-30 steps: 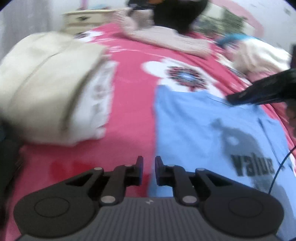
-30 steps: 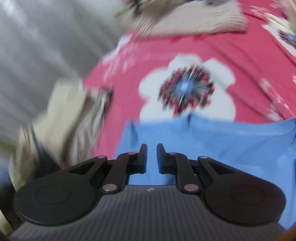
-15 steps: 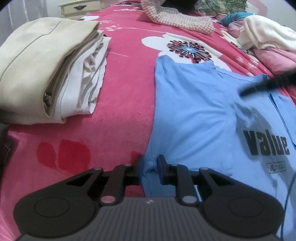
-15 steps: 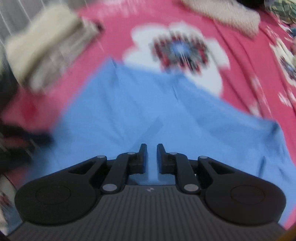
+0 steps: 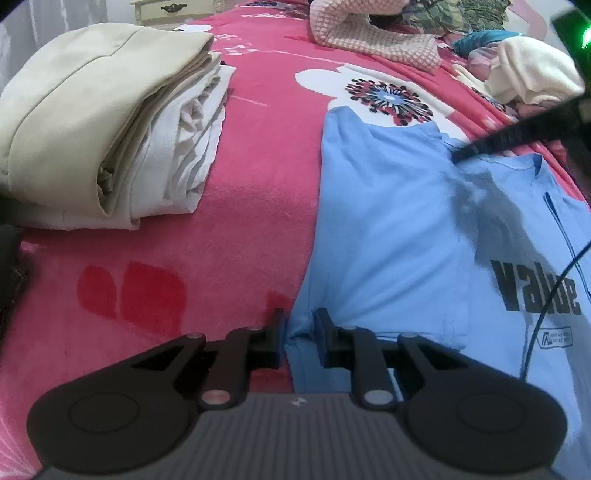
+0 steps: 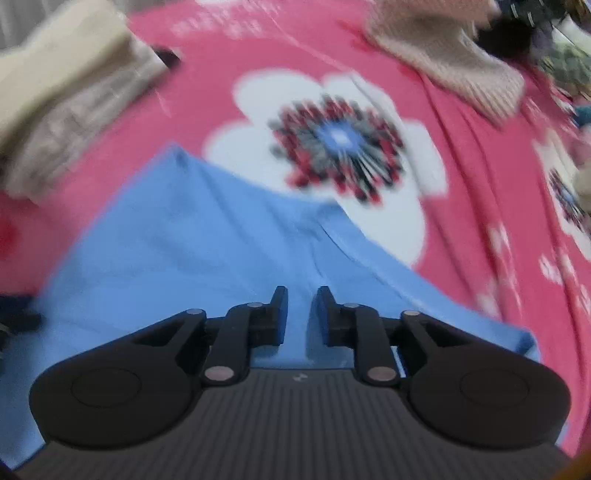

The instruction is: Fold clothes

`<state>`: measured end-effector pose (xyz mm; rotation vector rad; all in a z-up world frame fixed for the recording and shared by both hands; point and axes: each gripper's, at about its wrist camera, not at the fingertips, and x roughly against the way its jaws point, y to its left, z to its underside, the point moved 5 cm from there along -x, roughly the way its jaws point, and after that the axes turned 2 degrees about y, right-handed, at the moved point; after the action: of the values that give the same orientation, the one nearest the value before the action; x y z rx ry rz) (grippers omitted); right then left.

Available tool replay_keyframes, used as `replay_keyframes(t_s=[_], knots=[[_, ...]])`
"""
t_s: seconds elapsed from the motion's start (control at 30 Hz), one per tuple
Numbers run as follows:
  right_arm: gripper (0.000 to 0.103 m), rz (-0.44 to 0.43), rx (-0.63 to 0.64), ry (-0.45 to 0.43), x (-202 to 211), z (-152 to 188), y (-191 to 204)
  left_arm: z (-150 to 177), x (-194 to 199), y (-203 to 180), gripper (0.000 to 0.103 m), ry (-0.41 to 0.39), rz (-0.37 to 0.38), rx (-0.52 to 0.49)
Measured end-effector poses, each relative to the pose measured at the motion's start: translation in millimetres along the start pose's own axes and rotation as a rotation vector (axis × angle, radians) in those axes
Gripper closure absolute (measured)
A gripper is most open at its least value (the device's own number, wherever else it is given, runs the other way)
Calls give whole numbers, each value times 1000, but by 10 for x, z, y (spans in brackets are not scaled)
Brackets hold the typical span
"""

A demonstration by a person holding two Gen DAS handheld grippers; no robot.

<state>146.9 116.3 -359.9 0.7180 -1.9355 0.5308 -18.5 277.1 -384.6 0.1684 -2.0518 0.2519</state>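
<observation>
A light blue T-shirt (image 5: 399, 229) printed "value" lies flat on the pink flowered blanket (image 5: 258, 184). My left gripper (image 5: 299, 325) sits at the shirt's near left edge, and a bunched fold of blue cloth is between its narrowly parted jaws. My right gripper (image 6: 299, 306) hovers over the shirt (image 6: 207, 240) near its far edge, jaws narrowly parted with nothing between them. The right gripper also shows in the left wrist view as a dark blurred bar (image 5: 517, 136) over the shirt's upper right.
A stack of folded cream and white clothes (image 5: 110, 125) lies on the blanket to the left. A pink knit garment (image 5: 373, 37) and a heap of unfolded clothes (image 5: 524, 74) lie at the back right. A cream dresser (image 5: 173, 9) stands behind.
My left gripper moved forward and down onto the shirt's left edge, and cloth now sits between its jaws. My right gripper swung across the shirt, now near its far edge.
</observation>
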Motion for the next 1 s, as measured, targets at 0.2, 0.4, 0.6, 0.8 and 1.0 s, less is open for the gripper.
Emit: replay_keyframes(t_s=[0.2,0.4,0.6,0.8,1.0], knots=[[83,-4,256,-8,-407,-94,393,8,8,-5,84,3,-1,-1],[80,144,-86,-71,86,33,-189,9,4,13,84,-4,4,18],[79,-65,23,-42,619,451,397,26,-3,4,83,-14,-6,39],[71,-266,93,60,203,610,1059,19,-5,-47,82,-15,-35,23],[70,-261,-14,87,551,927,991,17,101,19,63,8,-37,81]])
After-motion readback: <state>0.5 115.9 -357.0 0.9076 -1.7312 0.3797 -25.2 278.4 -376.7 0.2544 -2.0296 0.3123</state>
